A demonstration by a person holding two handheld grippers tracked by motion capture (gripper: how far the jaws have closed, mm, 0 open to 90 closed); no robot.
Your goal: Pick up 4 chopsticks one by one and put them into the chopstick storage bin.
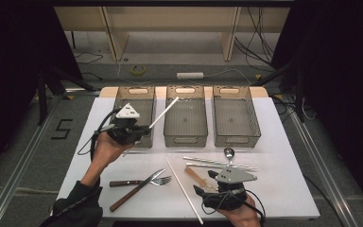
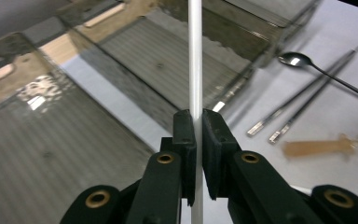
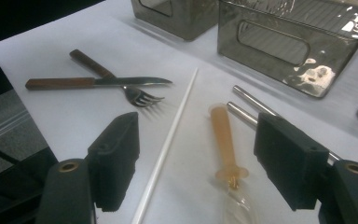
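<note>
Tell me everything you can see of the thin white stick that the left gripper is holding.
The thin white stick is a long, straight, smooth rod, plastic by its look, plain along its length. The left gripper is shut on it, the black pads pressing it from both sides near its lower part. In the high view it is lifted off the table, slanting up and to the right over the gap between the left and middle smoky clear plastic bins. Nothing else touches it.

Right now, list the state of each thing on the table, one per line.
Left claw: shut on white stick, held above the bins.
Right claw: open, over amber-handled tool.
Second white stick: flat on table.
Knife and fork: crossed, flat.
Three bins: upright, empty.
Spoon, metal rods: flat.
</note>
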